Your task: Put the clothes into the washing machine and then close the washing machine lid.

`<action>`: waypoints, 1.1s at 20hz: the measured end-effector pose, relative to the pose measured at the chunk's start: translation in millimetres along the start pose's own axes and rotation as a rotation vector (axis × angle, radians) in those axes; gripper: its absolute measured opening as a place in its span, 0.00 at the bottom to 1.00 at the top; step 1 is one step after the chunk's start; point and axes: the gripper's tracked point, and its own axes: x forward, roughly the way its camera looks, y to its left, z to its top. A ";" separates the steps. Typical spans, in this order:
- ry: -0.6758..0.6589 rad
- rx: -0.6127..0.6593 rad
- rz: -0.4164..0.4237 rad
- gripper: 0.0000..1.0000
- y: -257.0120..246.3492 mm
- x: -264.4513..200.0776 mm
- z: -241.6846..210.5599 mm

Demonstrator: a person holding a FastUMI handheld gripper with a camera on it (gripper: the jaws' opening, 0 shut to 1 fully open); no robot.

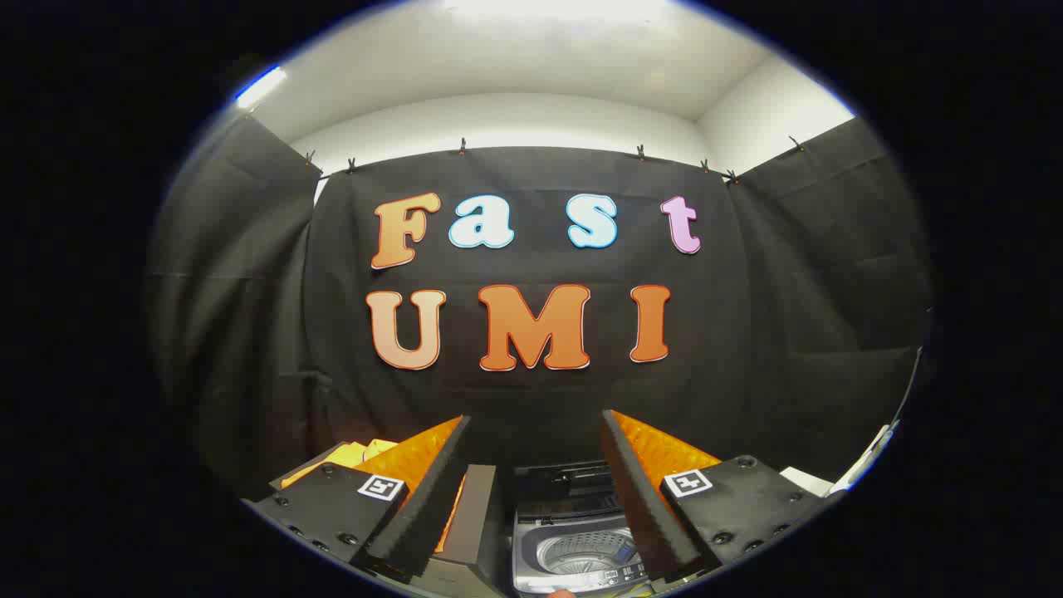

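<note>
Gripper (536, 482) fingers, nearest the camera, stand spread wide apart with nothing between them. Below and between them, at six o'clock, sits the small grey top-loading washing machine (573, 552), lid raised, steel drum exposed. Yellow folded clothes (345, 457) lie at ten o'clock from the machine, beyond the left finger.
</note>
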 end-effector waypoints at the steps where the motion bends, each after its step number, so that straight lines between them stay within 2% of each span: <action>1: -0.004 0.007 0.004 0.96 2.0 -0.5 2.7; 22: -0.011 -0.032 -0.006 0.96 19.1 -1.7 19.0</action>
